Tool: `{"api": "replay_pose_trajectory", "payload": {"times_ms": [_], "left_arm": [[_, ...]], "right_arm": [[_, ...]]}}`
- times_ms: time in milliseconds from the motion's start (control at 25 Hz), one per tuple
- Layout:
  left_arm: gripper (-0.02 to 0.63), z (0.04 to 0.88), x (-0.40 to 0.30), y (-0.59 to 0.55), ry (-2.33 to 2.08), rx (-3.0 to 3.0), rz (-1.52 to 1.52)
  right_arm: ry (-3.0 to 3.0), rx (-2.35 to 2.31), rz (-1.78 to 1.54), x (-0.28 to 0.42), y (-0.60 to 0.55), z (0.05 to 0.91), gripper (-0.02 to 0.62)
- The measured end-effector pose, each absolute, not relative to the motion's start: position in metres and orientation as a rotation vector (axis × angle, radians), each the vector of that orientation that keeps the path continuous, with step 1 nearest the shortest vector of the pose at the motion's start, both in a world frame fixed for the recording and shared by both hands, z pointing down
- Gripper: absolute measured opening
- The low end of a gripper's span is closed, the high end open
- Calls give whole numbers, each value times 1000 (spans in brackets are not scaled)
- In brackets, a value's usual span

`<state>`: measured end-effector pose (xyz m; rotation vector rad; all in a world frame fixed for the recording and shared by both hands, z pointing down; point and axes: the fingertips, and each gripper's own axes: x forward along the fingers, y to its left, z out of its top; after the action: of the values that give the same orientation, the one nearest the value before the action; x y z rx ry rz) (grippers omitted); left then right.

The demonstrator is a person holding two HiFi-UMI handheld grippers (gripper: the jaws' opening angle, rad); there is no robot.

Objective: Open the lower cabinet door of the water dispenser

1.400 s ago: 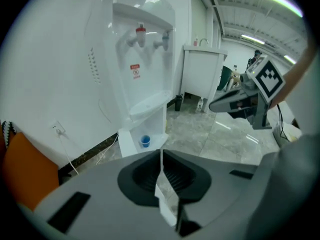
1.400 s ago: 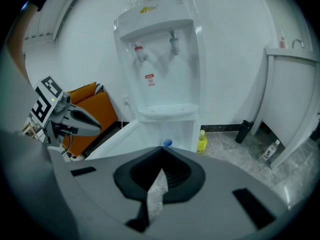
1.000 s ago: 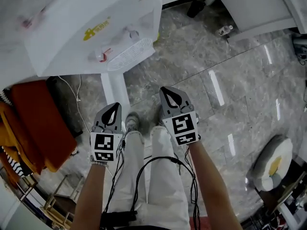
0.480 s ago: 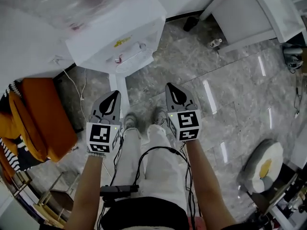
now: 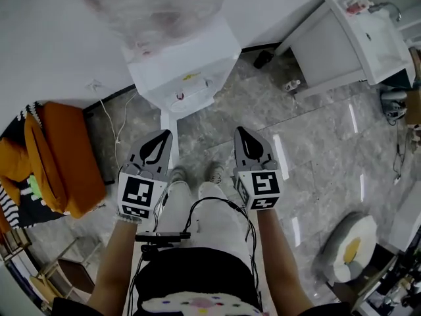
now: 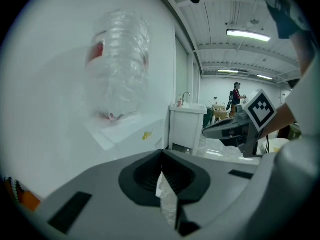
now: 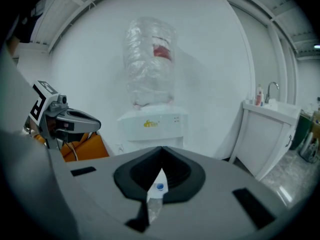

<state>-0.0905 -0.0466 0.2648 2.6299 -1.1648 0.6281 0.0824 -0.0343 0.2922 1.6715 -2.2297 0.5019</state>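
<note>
Ahead of both jaws, well apart from them: white dispenser (image 5: 187, 71), clear bottle (image 5: 158, 8) on top, lower front (image 5: 168, 125) facing the grippers; whether its door is ajar cannot be told. Left gripper (image 5: 162, 137): jaws together, nothing held. Right gripper (image 5: 242, 134): the same. Left of the jaws: orange cloth (image 5: 62, 170). Right: white sink unit (image 5: 342, 45). Below: grey marble floor (image 5: 316, 143).

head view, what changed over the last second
The camera and both grippers have risen as the person stood up: the water dispenser now looks smaller and farther below, and the bottle on top has come into view. The left gripper and right gripper stayed shut and empty, side by side, short of the dispenser. Nothing was grasped or released.
</note>
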Motion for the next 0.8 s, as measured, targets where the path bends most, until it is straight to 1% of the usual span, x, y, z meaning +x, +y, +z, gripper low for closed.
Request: {"api": "replay_pose_trajectory", "payload": {"times_ms": [560,800], "left_arm": [[11,168,-111,-32,-1208,2671,490],[11,129,-106,-33,-1213,2756,414]], "right_arm": [[-2312,1637,310,60,-22,187,5],[-2352,1634,235,47,-14,145,5]]}}
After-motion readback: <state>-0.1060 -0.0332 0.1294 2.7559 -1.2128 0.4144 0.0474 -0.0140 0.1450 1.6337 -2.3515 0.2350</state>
